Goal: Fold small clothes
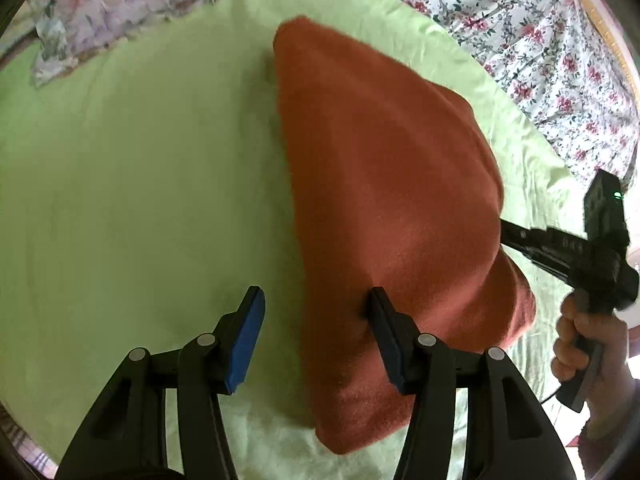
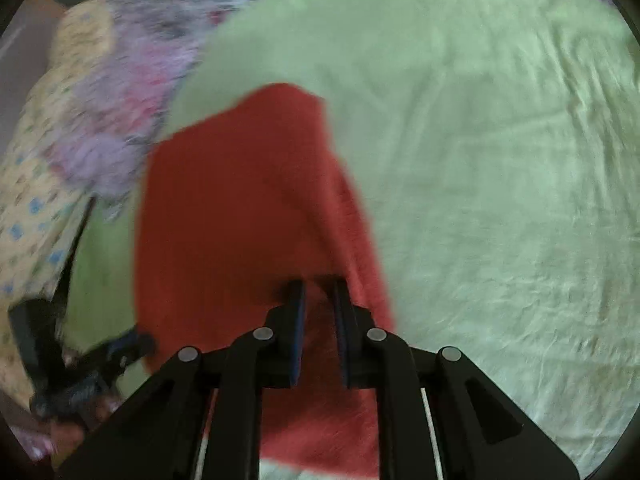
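Rust-red cloth (image 1: 384, 208) lay on the light green sheet (image 1: 140, 184) spread over the bed, its far corner near the sheet's far edge beside the floral bedding (image 1: 520, 32). The right tongs (image 2: 318, 296) were nearly closed, pinching a bunched fold of the cloth's near edge. The left tongs (image 1: 316, 304) stood about half open, 1 finger (image 1: 382, 312) resting on the cloth, gripping nothing. Judging by this, a fold was in hand. The next move likely called for carrying the held edge across, with the left tongs steadying or taking the other corner.
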